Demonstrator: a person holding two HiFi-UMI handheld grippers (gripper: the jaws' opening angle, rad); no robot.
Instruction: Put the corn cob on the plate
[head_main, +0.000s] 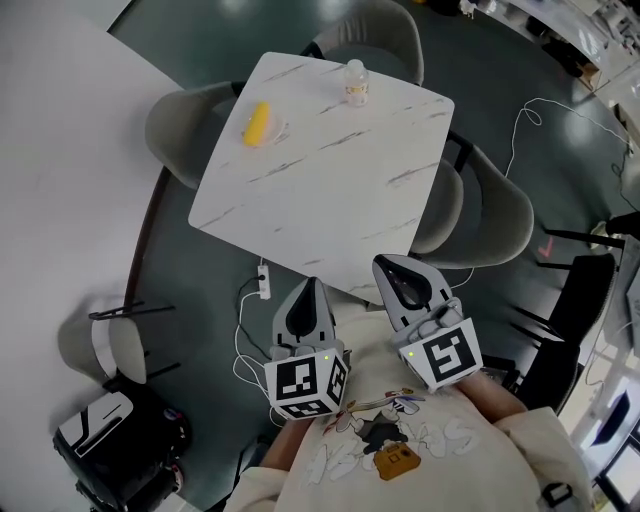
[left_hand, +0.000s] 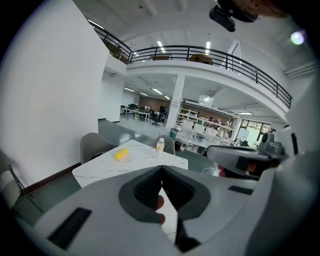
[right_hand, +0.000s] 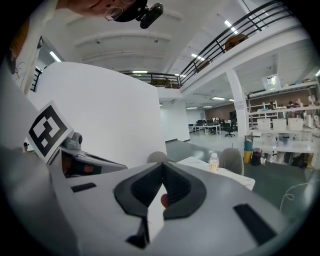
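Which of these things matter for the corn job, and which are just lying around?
For the job: corn cob, already lying on the plate; table; left hand-held gripper and right hand-held gripper, both shut, empty.
Just lying about: bottle on the table; chairs; power strip on the floor.

The scene contained one marble-topped table (head_main: 330, 200), three grey chairs (head_main: 185, 125) (head_main: 385, 30) (head_main: 500, 215) set round it, one corn cob (head_main: 257, 122), one plate (head_main: 281, 128), one bottle (head_main: 355, 82) and one power strip (head_main: 263, 281) — plus two hand-held units, the left gripper (head_main: 308, 290) and the right gripper (head_main: 390, 268).
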